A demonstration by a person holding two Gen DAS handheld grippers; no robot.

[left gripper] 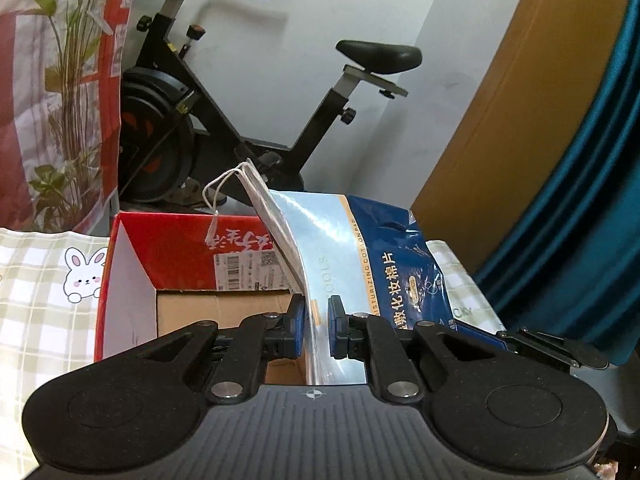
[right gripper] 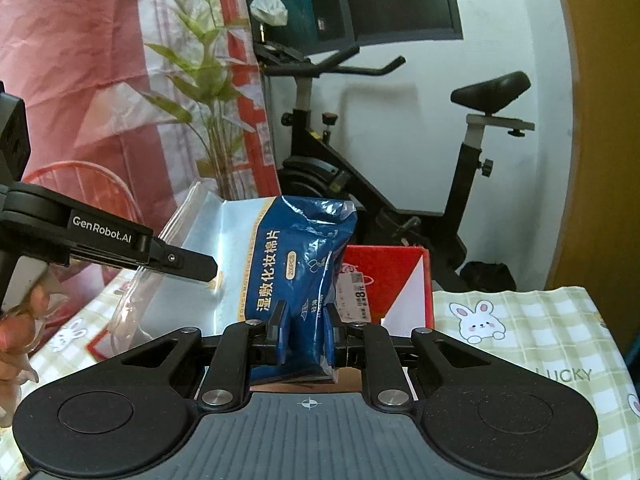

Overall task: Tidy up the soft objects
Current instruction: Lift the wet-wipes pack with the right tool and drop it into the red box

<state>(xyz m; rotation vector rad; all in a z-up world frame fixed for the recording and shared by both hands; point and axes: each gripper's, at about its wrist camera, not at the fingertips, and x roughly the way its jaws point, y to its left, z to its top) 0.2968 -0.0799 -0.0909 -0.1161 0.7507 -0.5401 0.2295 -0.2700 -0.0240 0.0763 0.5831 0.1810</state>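
A blue and silver bag of cotton pads (left gripper: 360,248) hangs between both grippers, above an open red cardboard box (left gripper: 180,248). My left gripper (left gripper: 316,320) is shut on the bag's flat silver end, whose white drawstring loops up to the left. My right gripper (right gripper: 306,332) is shut on the crumpled blue end of the bag (right gripper: 304,248). The left gripper (right gripper: 206,270) reaches in from the left of the right wrist view and clamps the silver edge. The red box (right gripper: 384,276) sits behind the bag there. A finger of the right gripper (left gripper: 552,346) shows at the right of the left wrist view.
A green-checked cloth with rabbit prints (right gripper: 520,320) covers the surface on both sides of the box. Behind stand a black exercise bike (left gripper: 224,120), a leafy plant (left gripper: 68,80) and a red and white sheet. A teal curtain (left gripper: 580,200) hangs right. A person's hand (right gripper: 16,340) holds the left gripper.
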